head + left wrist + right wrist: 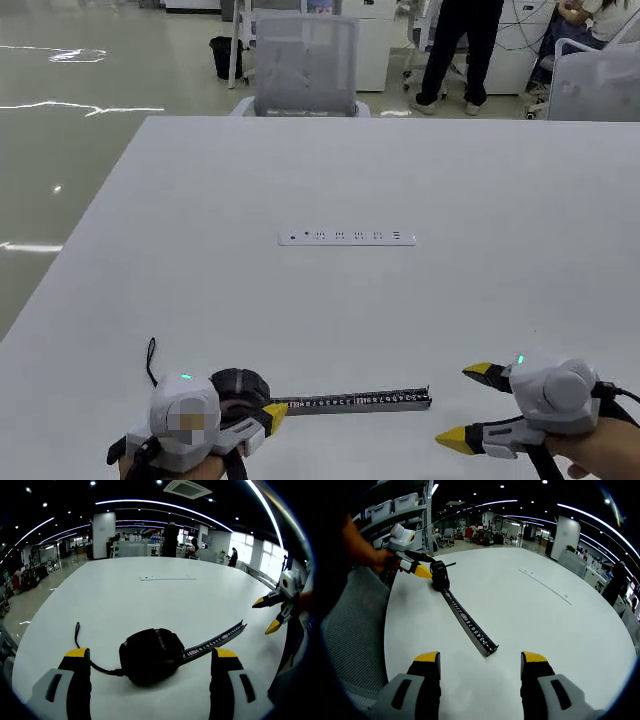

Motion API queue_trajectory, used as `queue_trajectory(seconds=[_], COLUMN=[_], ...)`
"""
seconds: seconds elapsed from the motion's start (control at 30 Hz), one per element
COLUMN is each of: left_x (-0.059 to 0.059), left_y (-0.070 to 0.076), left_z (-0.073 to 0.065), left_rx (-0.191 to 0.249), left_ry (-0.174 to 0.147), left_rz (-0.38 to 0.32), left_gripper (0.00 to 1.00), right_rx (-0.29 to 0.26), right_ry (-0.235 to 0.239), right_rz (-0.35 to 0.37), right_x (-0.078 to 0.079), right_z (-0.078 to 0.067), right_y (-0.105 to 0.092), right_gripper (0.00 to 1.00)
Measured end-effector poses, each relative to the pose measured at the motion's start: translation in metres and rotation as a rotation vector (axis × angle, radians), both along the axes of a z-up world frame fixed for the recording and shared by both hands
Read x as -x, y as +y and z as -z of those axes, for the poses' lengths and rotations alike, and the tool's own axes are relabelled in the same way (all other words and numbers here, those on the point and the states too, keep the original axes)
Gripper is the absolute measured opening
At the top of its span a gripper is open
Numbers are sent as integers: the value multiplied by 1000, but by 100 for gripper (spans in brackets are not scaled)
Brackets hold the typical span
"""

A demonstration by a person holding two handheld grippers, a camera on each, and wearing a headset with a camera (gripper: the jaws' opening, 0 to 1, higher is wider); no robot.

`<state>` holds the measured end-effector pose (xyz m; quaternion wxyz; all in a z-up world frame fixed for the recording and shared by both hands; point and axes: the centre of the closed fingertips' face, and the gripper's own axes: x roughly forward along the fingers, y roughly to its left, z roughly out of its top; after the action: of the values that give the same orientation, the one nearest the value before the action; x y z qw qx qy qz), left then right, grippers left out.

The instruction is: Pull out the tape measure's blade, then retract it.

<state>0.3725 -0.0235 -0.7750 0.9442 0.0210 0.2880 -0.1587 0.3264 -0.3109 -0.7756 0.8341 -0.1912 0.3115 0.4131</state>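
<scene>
On our white bench (350,170), near its front edge, our left gripper (149,656) is spread, with its jaws on either side of the black tape (240,385) but not touching it. Our right gripper (482,657), also spread, hovers just beyond the tip of the blade (355,402), which lies flat and drawn out.

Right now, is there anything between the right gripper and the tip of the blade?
Nothing visible. Only bare table lies between the open right gripper and the blade tip. The power strip lies farther up the table, off that line.
</scene>
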Motion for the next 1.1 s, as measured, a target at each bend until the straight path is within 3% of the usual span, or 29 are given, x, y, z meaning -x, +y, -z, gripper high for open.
queue_trajectory(seconds=[0.2, 0.47, 0.7, 0.9, 1.1], left_x=[-4, -7, -7, -10, -10], left_y=[-3, 1, 2, 3, 3], left_z=[1, 4, 7, 8, 11], left_rx=[11, -5, -9, 4, -4], left_ry=[4, 9, 19, 23, 31], left_rz=[-22, -48, -56, -71, -60], left_gripper=[98, 97, 92, 87, 86], right_rx=[77, 171, 207, 272, 308], right_ry=[18, 91, 131, 165, 196], right_rz=[-106, -219, -262, -310, -355], right_x=[-15, -22, -23, -25, -24], right_z=[11, 29, 38, 48, 57], right_y=[7, 12, 12, 10, 11], right_gripper=[58, 47, 39, 32, 27])
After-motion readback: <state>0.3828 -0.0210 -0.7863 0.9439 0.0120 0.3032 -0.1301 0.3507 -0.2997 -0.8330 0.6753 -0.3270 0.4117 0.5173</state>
